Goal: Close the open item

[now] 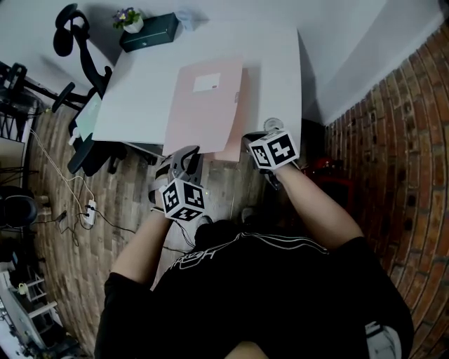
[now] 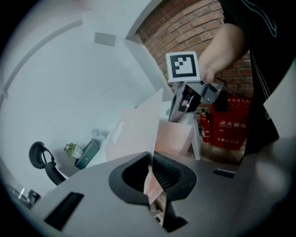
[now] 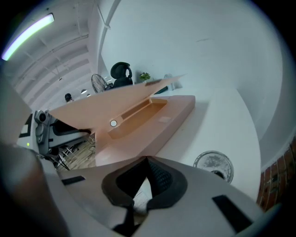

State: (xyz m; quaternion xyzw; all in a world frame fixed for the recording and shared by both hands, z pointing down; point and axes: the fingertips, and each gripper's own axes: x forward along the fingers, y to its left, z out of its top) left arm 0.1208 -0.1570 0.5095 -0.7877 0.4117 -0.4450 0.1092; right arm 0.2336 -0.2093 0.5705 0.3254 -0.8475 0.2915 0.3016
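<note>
A pink folder [image 1: 203, 105] lies open on the white table [image 1: 140, 98]. Its thin cover [image 3: 106, 102] is lifted at a slant over the base [image 3: 152, 122]. My left gripper [image 1: 184, 163] is at the folder's near edge, shut on the cover's edge [image 2: 149, 178], which runs as a thin pink sheet between the pads. My right gripper [image 1: 254, 146] sits at the folder's near right corner and is shut. A pale sliver shows between its pads in the right gripper view; I cannot tell what it is. From the left gripper view the right gripper [image 2: 182, 104] appears beside the base [image 2: 175, 136].
A round metal disc [image 3: 213, 165] sits in the table by the right gripper. A dark green box [image 1: 149, 31] and a small potted plant [image 1: 128, 19] stand at the far edge. A black chair [image 1: 81, 49] is at the left, red extinguisher boxes [image 2: 231, 125] by the brick wall.
</note>
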